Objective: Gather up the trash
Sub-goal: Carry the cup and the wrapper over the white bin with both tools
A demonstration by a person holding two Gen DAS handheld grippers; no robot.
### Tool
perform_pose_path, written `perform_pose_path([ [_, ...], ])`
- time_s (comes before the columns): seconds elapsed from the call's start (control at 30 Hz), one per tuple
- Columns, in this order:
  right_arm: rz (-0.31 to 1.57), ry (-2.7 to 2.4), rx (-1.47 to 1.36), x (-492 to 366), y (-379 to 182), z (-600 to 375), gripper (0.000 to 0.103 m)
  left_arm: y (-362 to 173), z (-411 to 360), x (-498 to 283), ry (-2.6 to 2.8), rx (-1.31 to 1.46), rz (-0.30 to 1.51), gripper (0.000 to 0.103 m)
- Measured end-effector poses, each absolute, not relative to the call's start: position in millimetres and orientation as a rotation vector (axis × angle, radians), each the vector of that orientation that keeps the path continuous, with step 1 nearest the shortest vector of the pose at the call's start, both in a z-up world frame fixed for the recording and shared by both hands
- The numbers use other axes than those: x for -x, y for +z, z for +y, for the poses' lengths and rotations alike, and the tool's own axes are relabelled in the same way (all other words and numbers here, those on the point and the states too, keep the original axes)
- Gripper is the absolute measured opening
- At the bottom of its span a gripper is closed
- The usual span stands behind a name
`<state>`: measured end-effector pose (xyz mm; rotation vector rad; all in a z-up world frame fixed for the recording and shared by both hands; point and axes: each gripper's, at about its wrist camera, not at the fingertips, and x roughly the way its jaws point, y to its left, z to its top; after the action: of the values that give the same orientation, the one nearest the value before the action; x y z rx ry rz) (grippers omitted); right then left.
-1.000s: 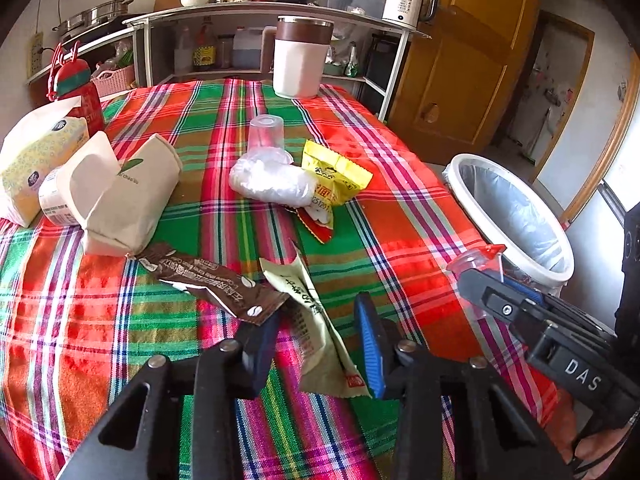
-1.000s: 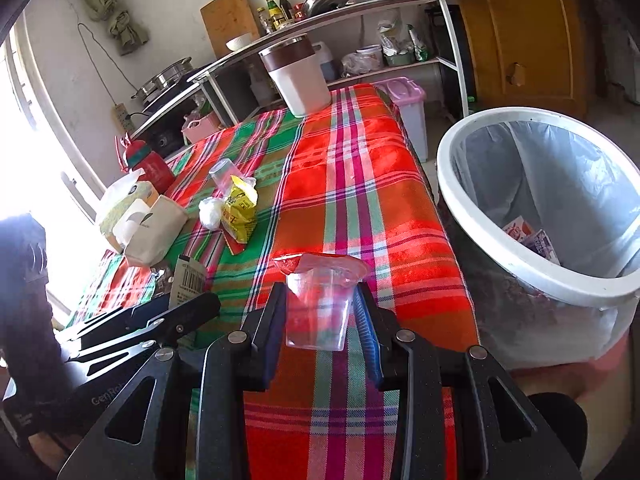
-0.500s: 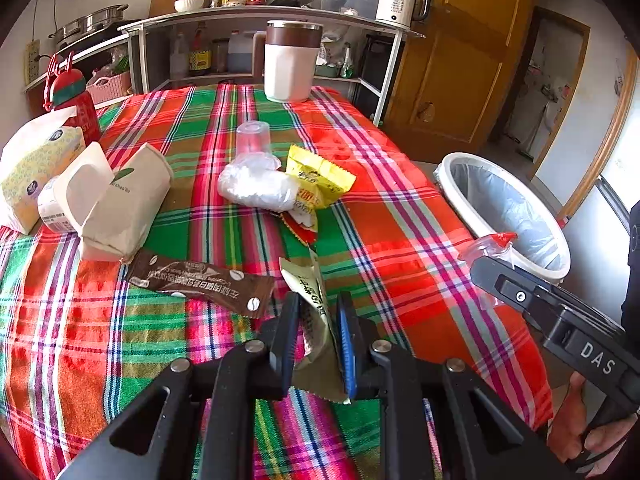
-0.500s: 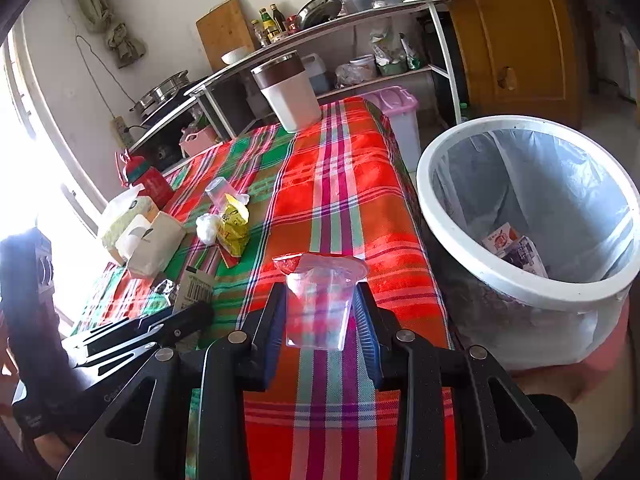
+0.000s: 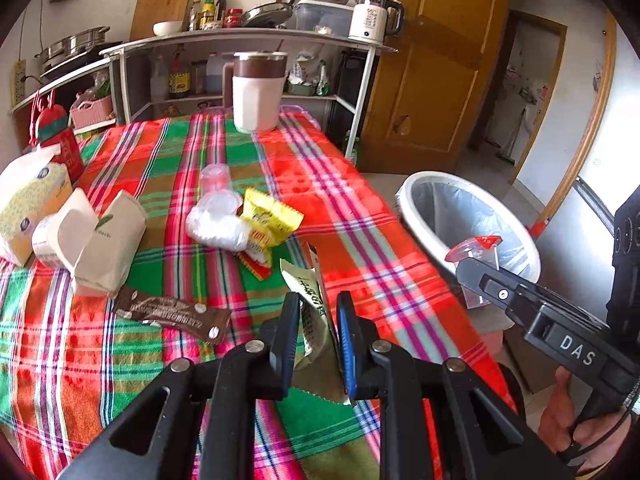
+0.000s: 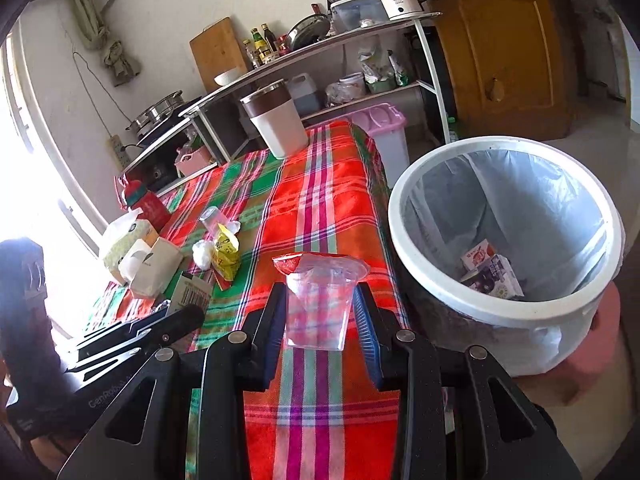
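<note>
My left gripper (image 5: 316, 312) is shut on a pale green wrapper (image 5: 310, 292), lifted off the plaid tablecloth (image 5: 360, 240). My right gripper (image 6: 320, 312) is shut on a clear plastic cup (image 6: 318, 308) with a peeled red foil lid, held above the table's right edge beside the white lined trash bin (image 6: 404, 216); that cup (image 5: 478, 250) and bin (image 5: 416, 216) show at the right of the left wrist view. On the cloth lie a brown wrapper (image 5: 172, 312), a yellow snack packet (image 5: 268, 220), a crumpled clear bag (image 5: 216, 224) and an upturned clear cup (image 5: 214, 178).
Tissue packs (image 5: 32, 204) and a white paper bag (image 5: 108, 244) stand at the table's left, a red bottle (image 5: 56, 136) behind them. A large white-and-brown mug (image 5: 258, 96) sits at the far end. Shelves with kitchenware and a wooden door stand beyond. Boxes lie inside the bin.
The left gripper went from open around the green wrapper to shut on it and lifted it. The right gripper rose and moved closer to the bin with the cup.
</note>
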<state>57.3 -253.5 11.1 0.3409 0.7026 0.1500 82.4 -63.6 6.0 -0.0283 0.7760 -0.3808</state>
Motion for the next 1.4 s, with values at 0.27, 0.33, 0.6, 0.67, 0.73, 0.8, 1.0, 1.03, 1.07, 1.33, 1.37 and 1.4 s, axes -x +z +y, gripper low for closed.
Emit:
perform_pose_path([
  [0.27, 0.654, 0.091, -0.34, -50.2, 30.6, -282.7, 0.035, 27.4, -91.1, -84.7, -0.447, 0.002, 0.73, 0.02],
  [0.33, 0.642, 0.072, -0.336, -47.7, 35.8, -291.3, 0.035, 31.3, -99.2, -85.5, -0.465, -0.004, 0.723, 0.02],
  [0.6, 0.597, -0.005, -0.337, -38.1, 55.1, -328.3, 0.035, 49.0, -138.2, -89.0, -0.539, -0.034, 0.692, 0.02],
  [0.67, 0.589, -0.022, -0.339, -36.3, 57.7, -336.5, 0.035, 51.2, -148.5, -90.0, -0.556, -0.042, 0.687, 0.02],
  [0.73, 0.583, -0.039, -0.341, -34.3, 59.9, -345.3, 0.035, 52.7, -158.6, -91.1, -0.572, -0.051, 0.684, 0.02],
  [0.8, 0.58, -0.057, -0.345, -32.9, 60.7, -353.9, 0.035, 53.9, -167.9, -92.2, -0.587, -0.056, 0.682, 0.02],
  [1.0, 0.595, -0.099, -0.359, -34.1, 52.8, -375.3, 0.035, 51.6, -196.3, -99.6, -0.633, -0.07, 0.697, 0.02],
  [1.03, 0.602, -0.103, -0.359, -35.3, 50.3, -377.9, 0.035, 50.1, -201.2, -101.3, -0.642, -0.073, 0.703, 0.02],
  [1.07, 0.612, -0.107, -0.355, -37.8, 47.4, -380.5, 0.035, 48.0, -206.1, -102.9, -0.65, -0.076, 0.708, 0.02],
  [1.33, 0.685, -0.141, -0.346, -55.3, 23.1, -401.9, 0.035, 25.4, -235.8, -115.3, -0.669, -0.096, 0.783, 0.02],
  [1.37, 0.697, -0.148, -0.347, -57.8, 19.1, -404.9, 0.035, 22.8, -238.3, -117.1, -0.666, -0.105, 0.786, 0.02],
  [1.4, 0.703, -0.155, -0.348, -59.6, 15.8, -407.7, 0.035, 20.0, -240.8, -119.0, -0.662, -0.108, 0.794, 0.02],
])
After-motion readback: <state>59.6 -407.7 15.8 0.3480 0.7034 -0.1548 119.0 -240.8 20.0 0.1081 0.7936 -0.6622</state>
